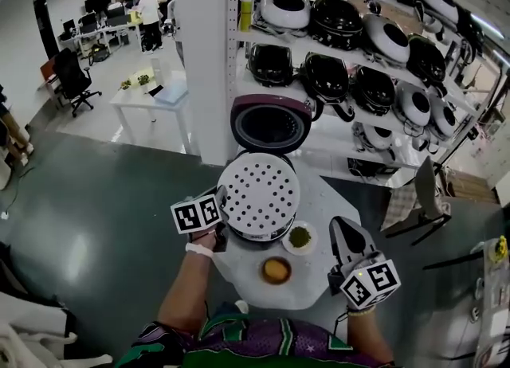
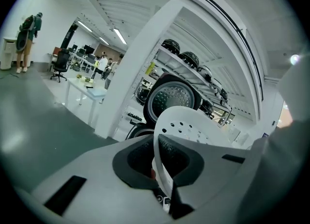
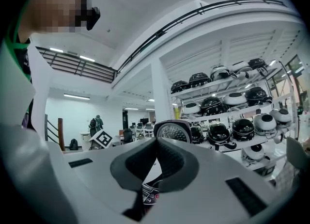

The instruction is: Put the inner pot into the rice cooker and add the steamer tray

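**Steamer tray** [image 1: 259,195]: white, round, perforated. It sits over the body of the rice cooker [image 1: 256,236] and covers most of its mouth. Whether it is seated or hanging just above cannot be told.

**Lid** [image 1: 271,123]: open and upright behind the tray.

**Inner pot**: hidden under the tray, so its presence cannot be confirmed.

**Left gripper** [image 2: 162,167]: fingers clamped on the tray's near-left rim, a thin grip at a single edge.

**Right gripper** [image 1: 344,227]: fingers together with nothing between them. It is held to the right above the worktop [image 1: 319,195], apart from the cooker.

**Also on the worktop**: a small dish of green matter [image 1: 300,237] and a small dish of yellow matter [image 1: 276,270], both just in front of the cooker.

**Hazards, as judged:**
- The one-sided pinch leaves the far edge unsupported. The tray may droop or swivel in the fingers and land tilted, one side on the rim and the other dropped inside.
- Letting go before the tray is level and centred could jam it askew or send it sliding off onto the dishes.
- If the far edge knocks the upright lid, the lid may swing down.
- The idle right gripper, brought across to help, may clip the green dish.
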Tool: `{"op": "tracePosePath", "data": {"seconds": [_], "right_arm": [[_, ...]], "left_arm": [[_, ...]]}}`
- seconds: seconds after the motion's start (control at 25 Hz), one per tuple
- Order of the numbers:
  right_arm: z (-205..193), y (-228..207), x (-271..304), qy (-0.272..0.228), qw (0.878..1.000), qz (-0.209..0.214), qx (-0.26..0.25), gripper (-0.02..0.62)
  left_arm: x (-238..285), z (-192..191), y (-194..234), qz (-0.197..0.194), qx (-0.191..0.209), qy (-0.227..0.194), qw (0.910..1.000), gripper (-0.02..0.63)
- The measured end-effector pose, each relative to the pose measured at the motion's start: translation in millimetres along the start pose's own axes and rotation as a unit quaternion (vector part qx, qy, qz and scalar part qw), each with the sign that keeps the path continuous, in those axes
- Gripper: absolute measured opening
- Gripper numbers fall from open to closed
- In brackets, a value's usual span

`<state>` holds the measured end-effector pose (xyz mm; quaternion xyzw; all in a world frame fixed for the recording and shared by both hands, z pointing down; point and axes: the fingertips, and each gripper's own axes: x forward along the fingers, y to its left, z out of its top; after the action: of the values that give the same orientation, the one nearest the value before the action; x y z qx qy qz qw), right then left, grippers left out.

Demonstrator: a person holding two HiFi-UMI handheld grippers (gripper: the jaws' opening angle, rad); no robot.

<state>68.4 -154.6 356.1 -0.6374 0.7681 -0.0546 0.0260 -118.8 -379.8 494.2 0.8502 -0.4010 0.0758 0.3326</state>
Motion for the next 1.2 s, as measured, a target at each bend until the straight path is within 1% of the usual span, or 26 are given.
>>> {"op": "tracePosePath", "data": {"seconds": [0.28,0.44,0.76,0.96,1.2], "right_arm": [[-17.2,6.1,19.0,0.005,0.999,-0.034,0.016,0.005],[-25.1,0.8,22.3,0.006,0.998,-0.056,0.030,0.005],[-40.6,-18.4,12.6,0.014,0.994,-0.100,0.040,0.005],[-53.9,-27.4,6.9,0.027,0.992,-0.116,0.048,0.005],[-52.0,-37.1,5.4,0.025,0.990,-0.129,0.050,0.005]], "left_arm": [[32.0,19.9,12.6,-0.020,0.029,0.033,0.9988,0.038],[53.7,24.0,19.9,-0.023,0.043,0.051,0.9975,0.038],[97.9,13.2,36.1,-0.014,0.062,0.089,0.9940,0.038],[120.0,2.9,43.0,-0.005,0.067,0.105,0.9922,0.038],[141.2,-7.4,52.0,0.015,0.095,0.136,0.9861,0.038]]}}
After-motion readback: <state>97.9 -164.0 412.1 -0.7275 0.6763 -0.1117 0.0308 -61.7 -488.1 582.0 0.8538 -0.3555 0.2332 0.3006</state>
